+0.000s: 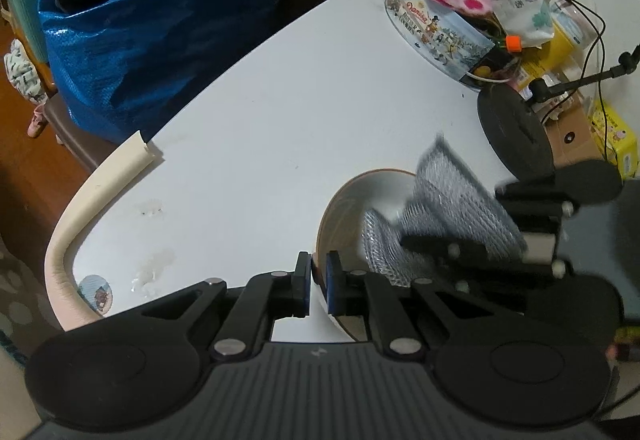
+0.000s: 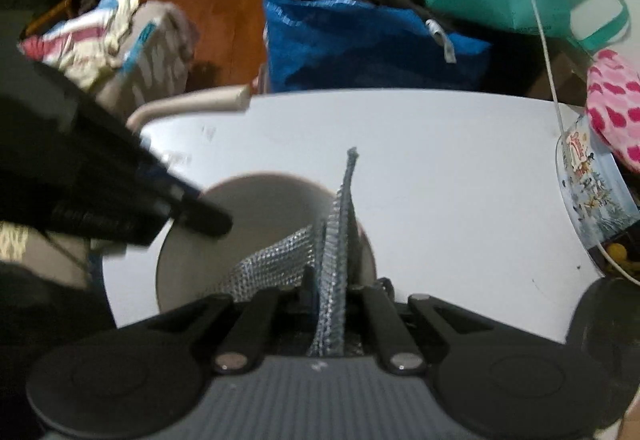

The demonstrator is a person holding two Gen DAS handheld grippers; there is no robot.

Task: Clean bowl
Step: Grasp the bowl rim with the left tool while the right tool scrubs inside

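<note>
Round brown-rimmed white ceramic bowl sitting on white bench, 5 o'clock in left wrist view. Left hand-held gripper pinching bowl rim, steadying. Right hand-held gripper clamping silver-grey mesh scrub cloth, cloth dipping into bowl. Wiping underway; bowl interior looking clean, finish not judgeable. Round printed cookie tin at 2 o'clock, black round stand base just beside bowl at 3 o'clock, crowding right hand-held gripper.

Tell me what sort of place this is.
Likely a cluttered living room at home: a blue bag stuffed with clothes sits on a wooden floor behind the white table, which holds a cookie tin.
</note>
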